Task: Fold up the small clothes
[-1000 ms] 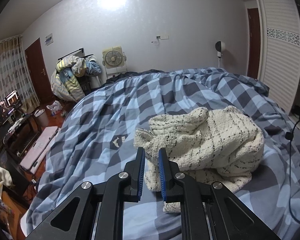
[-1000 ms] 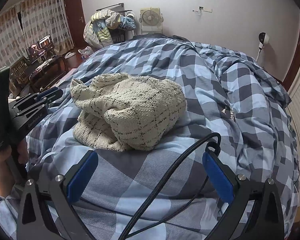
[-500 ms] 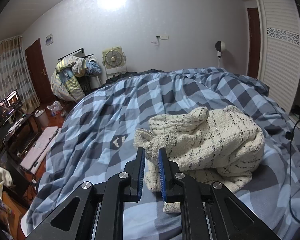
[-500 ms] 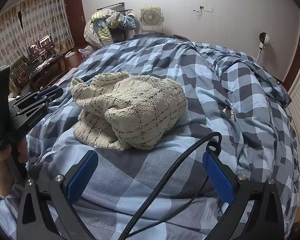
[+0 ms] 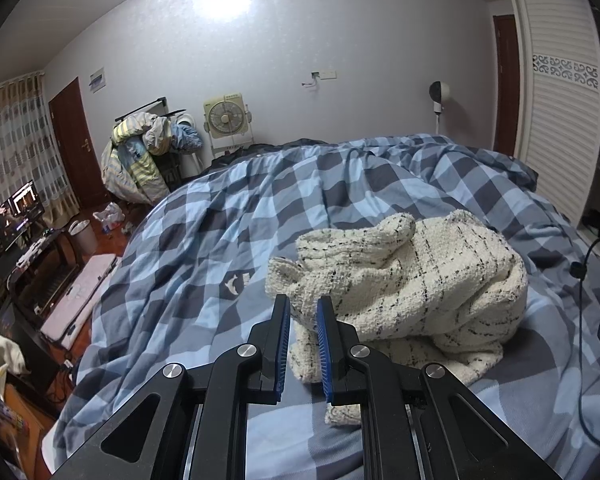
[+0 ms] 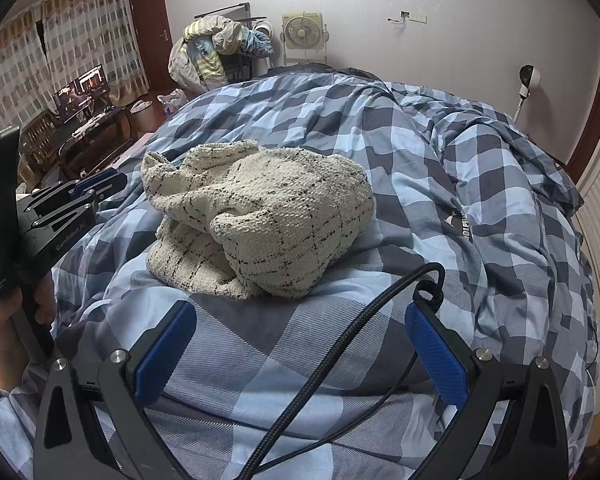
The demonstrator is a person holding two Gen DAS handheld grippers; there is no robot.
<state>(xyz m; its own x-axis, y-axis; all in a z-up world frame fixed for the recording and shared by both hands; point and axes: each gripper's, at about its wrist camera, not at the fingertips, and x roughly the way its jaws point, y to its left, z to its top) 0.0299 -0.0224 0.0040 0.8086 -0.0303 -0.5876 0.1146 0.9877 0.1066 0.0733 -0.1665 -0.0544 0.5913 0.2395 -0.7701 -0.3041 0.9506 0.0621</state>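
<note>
A cream knit garment with thin black check lines point(image 5: 412, 280) lies crumpled in a heap on the blue checked duvet point(image 5: 228, 216). It also shows in the right wrist view point(image 6: 260, 224). My left gripper point(image 5: 303, 312) is nearly shut with a narrow gap between its blue pads, and it sits just short of the garment's left edge, holding nothing. In the right wrist view the left gripper point(image 6: 100, 184) is apart from the garment. My right gripper point(image 6: 300, 320) is wide open and empty, in front of the heap.
A black cable point(image 6: 340, 344) loops across the duvet point(image 6: 440, 152) between the right gripper's fingers. A clothes pile on a rack point(image 5: 148, 152), a fan point(image 5: 226, 118), a bin point(image 5: 82, 232) and a screen point(image 5: 16, 208) stand beyond the bed's left side. A louvred wardrobe point(image 5: 560, 120) is at right.
Almost nothing has changed. Both grippers hold their places; the right wrist view has shifted very slightly closer to the heap.
</note>
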